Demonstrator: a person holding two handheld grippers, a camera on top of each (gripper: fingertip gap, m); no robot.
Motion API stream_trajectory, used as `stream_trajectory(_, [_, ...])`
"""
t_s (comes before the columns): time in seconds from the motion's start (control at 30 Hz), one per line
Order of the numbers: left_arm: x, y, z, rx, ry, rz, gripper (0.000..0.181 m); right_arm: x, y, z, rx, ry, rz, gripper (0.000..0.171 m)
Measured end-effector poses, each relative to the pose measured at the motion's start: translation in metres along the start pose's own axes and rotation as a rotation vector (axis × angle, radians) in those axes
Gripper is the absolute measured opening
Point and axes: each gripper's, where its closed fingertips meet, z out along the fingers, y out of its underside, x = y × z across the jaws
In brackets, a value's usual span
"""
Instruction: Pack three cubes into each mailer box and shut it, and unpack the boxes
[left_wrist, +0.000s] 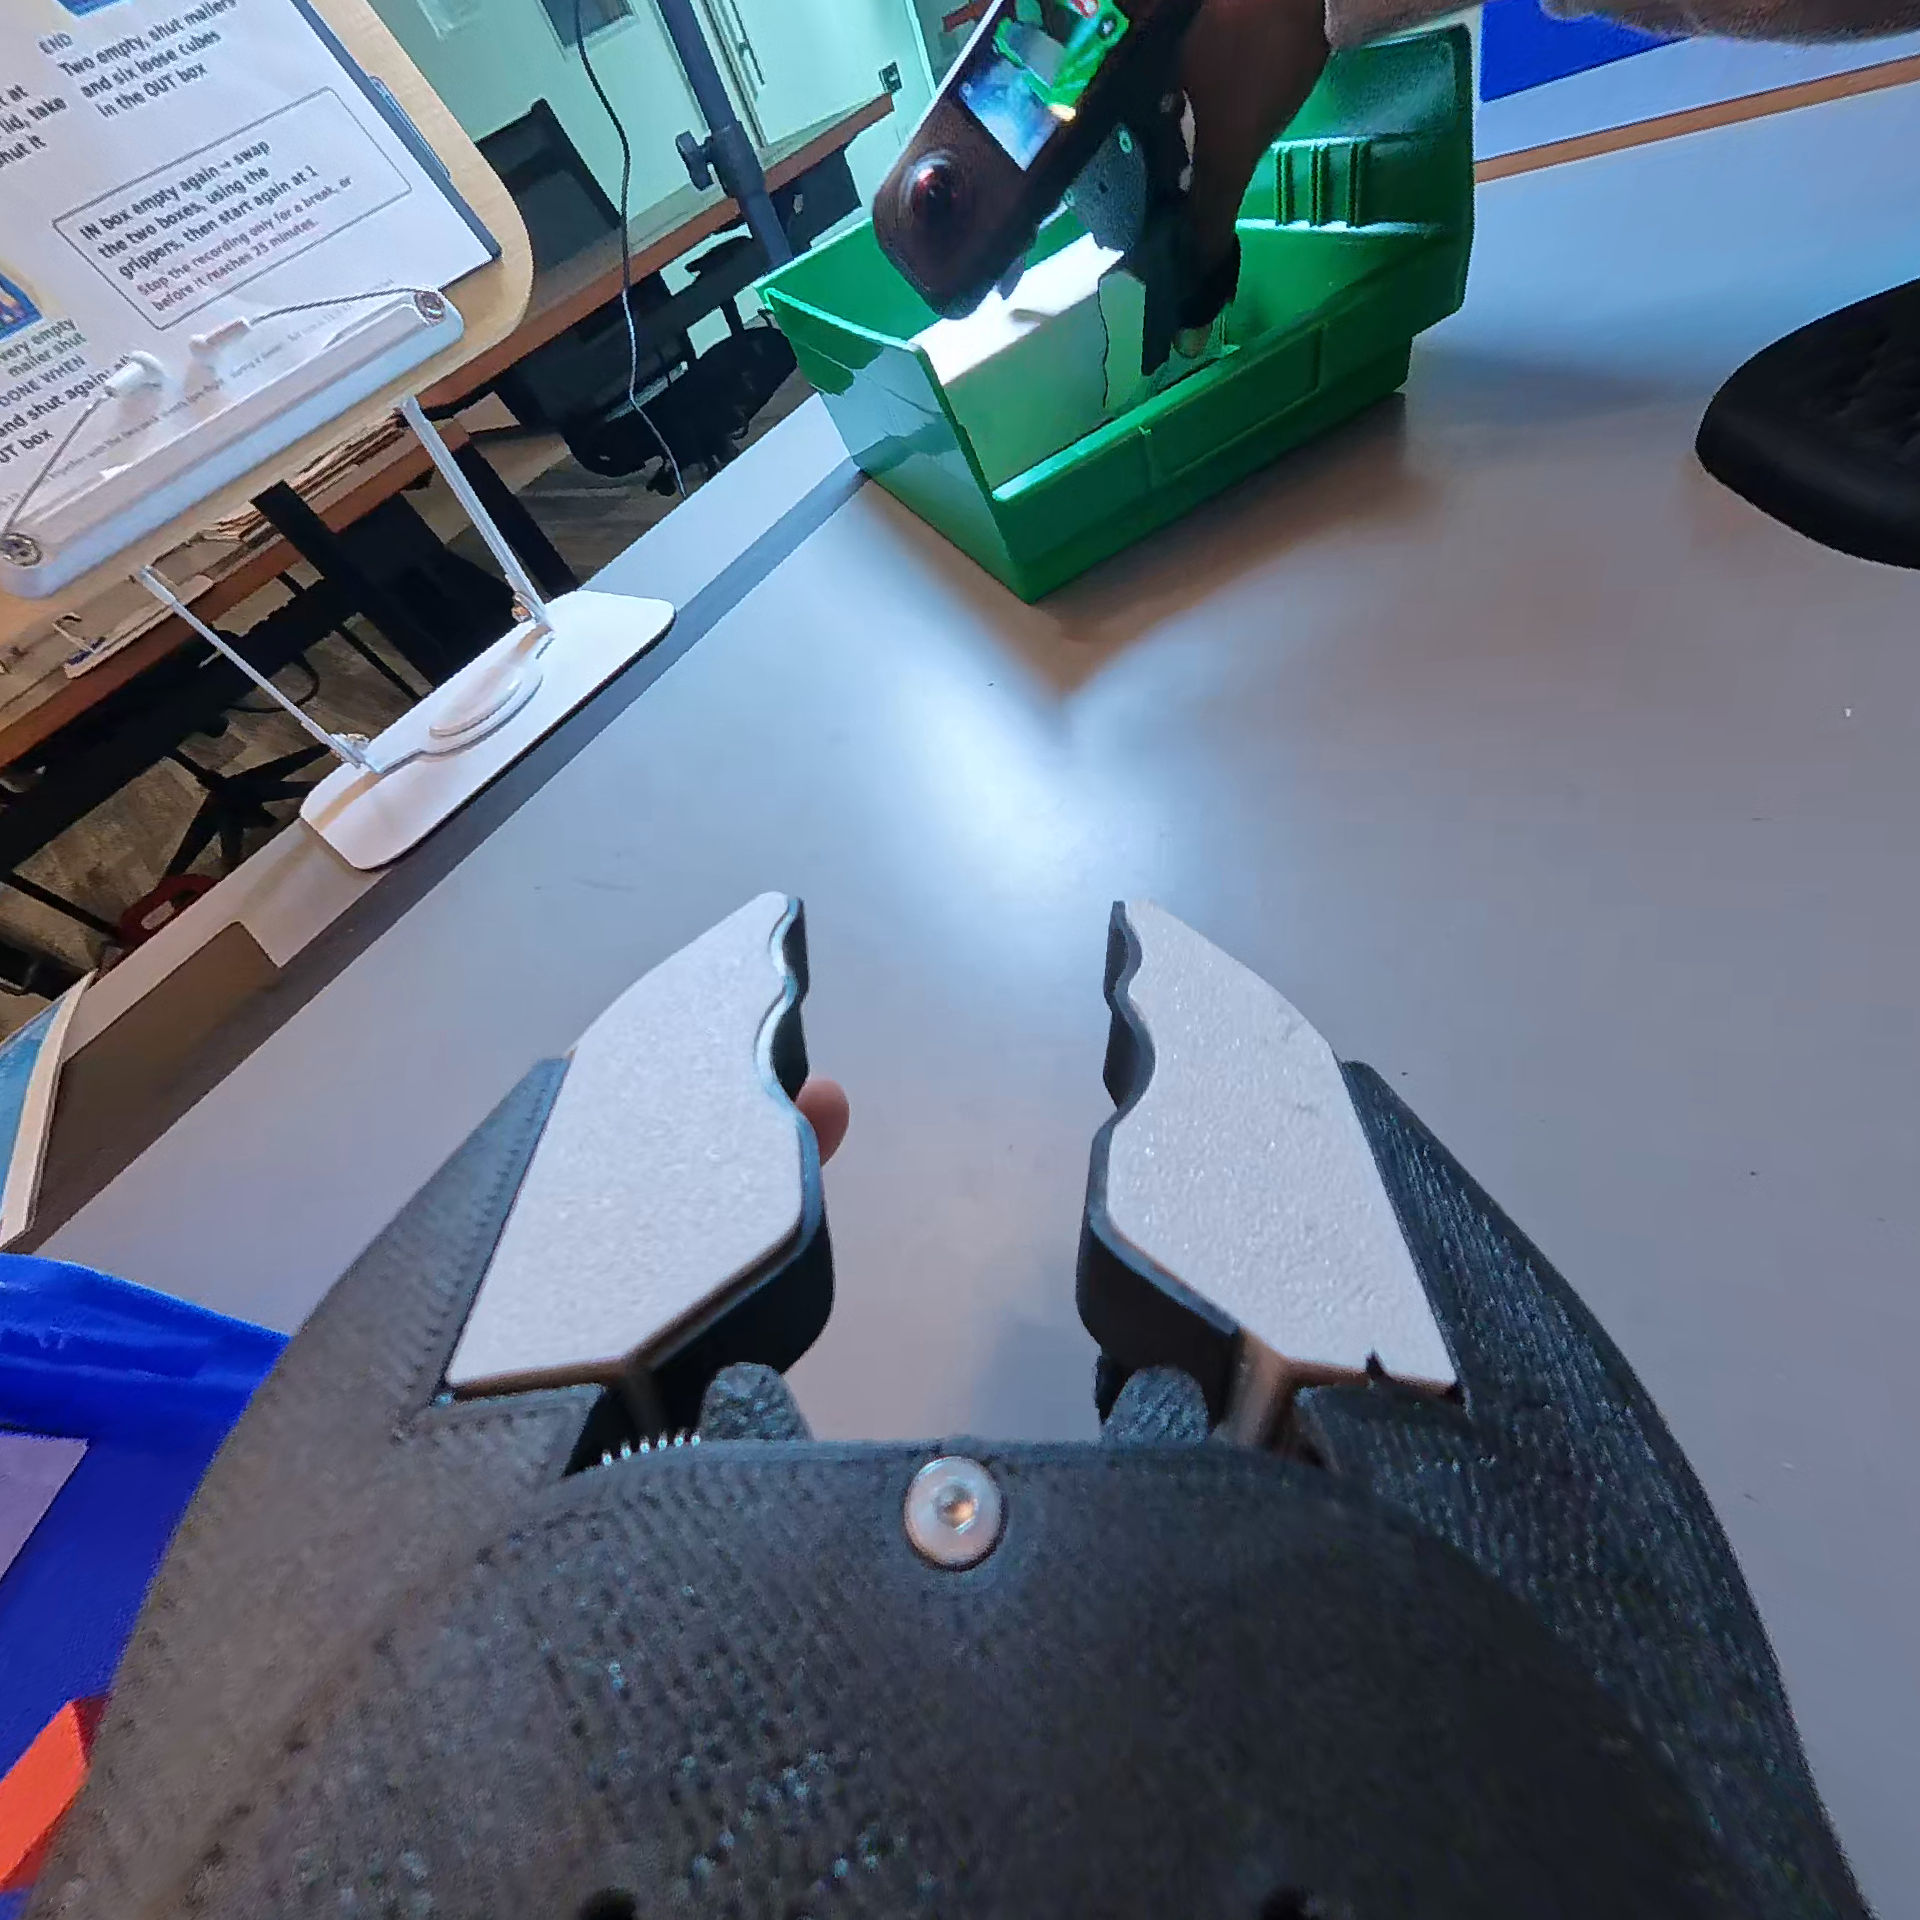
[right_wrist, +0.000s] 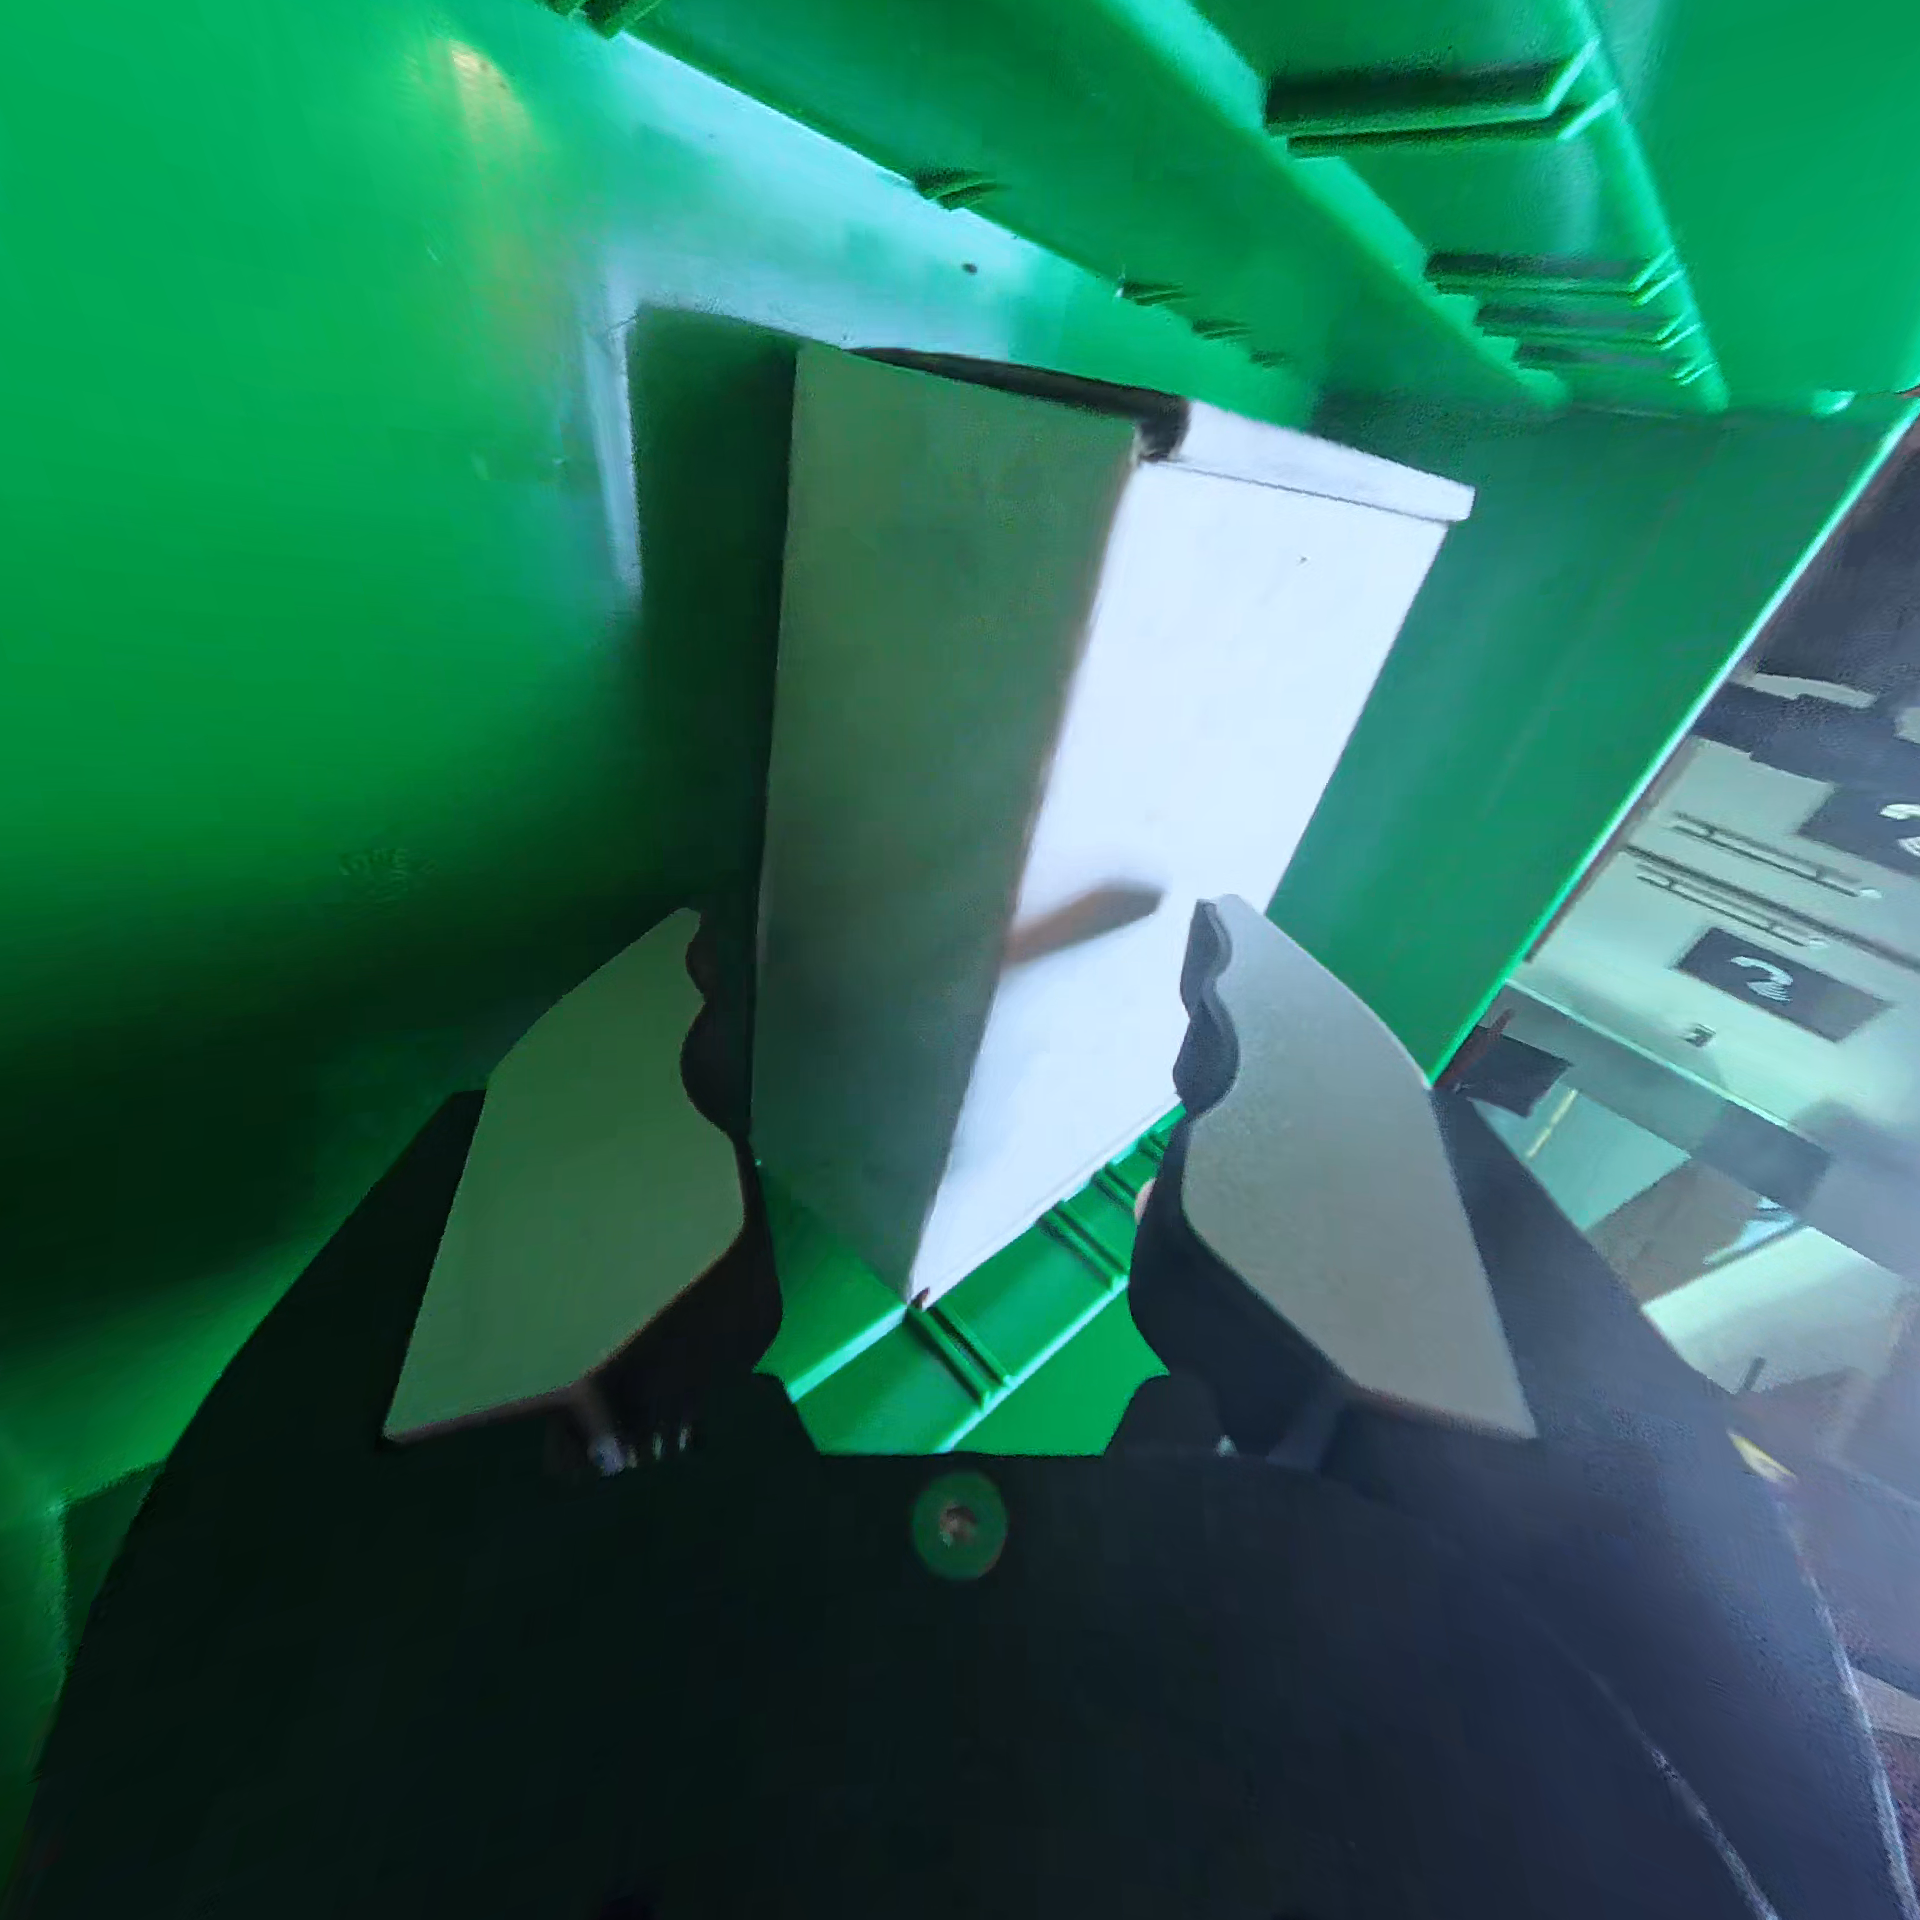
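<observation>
Right gripper (right_wrist: 951, 1023) down in the green bin (right_wrist: 312, 623), jaws spread either side of the white mailer box (right_wrist: 1039, 748) running lengthwise straight ahead; left gripper (left_wrist: 956, 997) spread empty, well apart.

Glossy green plastic bin (left_wrist: 1091, 488) near the worktop's far edge, smooth white card mailer box (right_wrist: 1195, 727) inside it, matt grey worktop (left_wrist: 1351, 831) with soft sheen, rough black printed left gripper (left_wrist: 956, 935), grainy grey finger pads (left_wrist: 665, 1143), shiny metal screw (left_wrist: 953, 1509).
</observation>
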Motion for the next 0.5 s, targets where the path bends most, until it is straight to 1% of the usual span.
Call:
stream_trajectory(0.1, [0.002,0.002,0.001,-0.021,0.014,-0.014,0.053,-0.004,-0.002,-0.003,0.014,-0.075,0.016,0.079])
stream_trajectory(0.17, [0.003,0.004,0.002,-0.029,0.016,-0.013,0.052,0.006,-0.002,-0.002,0.029,-0.053,0.025,0.063])
stream_trajectory(0.2, [0.003,0.005,0.003,-0.032,0.016,-0.009,0.051,0.009,-0.002,0.001,0.032,-0.06,0.037,0.059])
stream_trajectory(0.23, [0.003,0.005,0.003,-0.036,0.014,-0.007,0.051,0.014,-0.001,0.005,0.027,-0.043,0.056,0.054])
stream_trajectory(0.3, [0.002,0.006,0.004,-0.037,0.012,-0.009,0.051,0.032,0.002,0.013,0.016,0.088,0.06,0.046])
stream_trajectory(0.33, [0.001,0.005,0.003,-0.035,0.01,-0.011,0.051,0.035,0.002,0.015,0.02,0.126,0.055,0.049])
stream_trajectory(0.4, [-0.004,0.002,0.001,-0.025,-0.003,-0.019,0.052,0.037,0.002,0.006,0.027,0.135,0.139,0.062])
stream_trajectory(0.43, [-0.009,0.0,-0.002,-0.021,-0.017,-0.021,0.053,0.036,-0.004,-0.005,0.088,0.123,0.206,0.063])
stream_trajectory(0.5, [-0.027,-0.006,-0.01,-0.011,-0.06,-0.04,0.054,0.035,-0.021,-0.042,0.276,0.11,0.341,0.059])
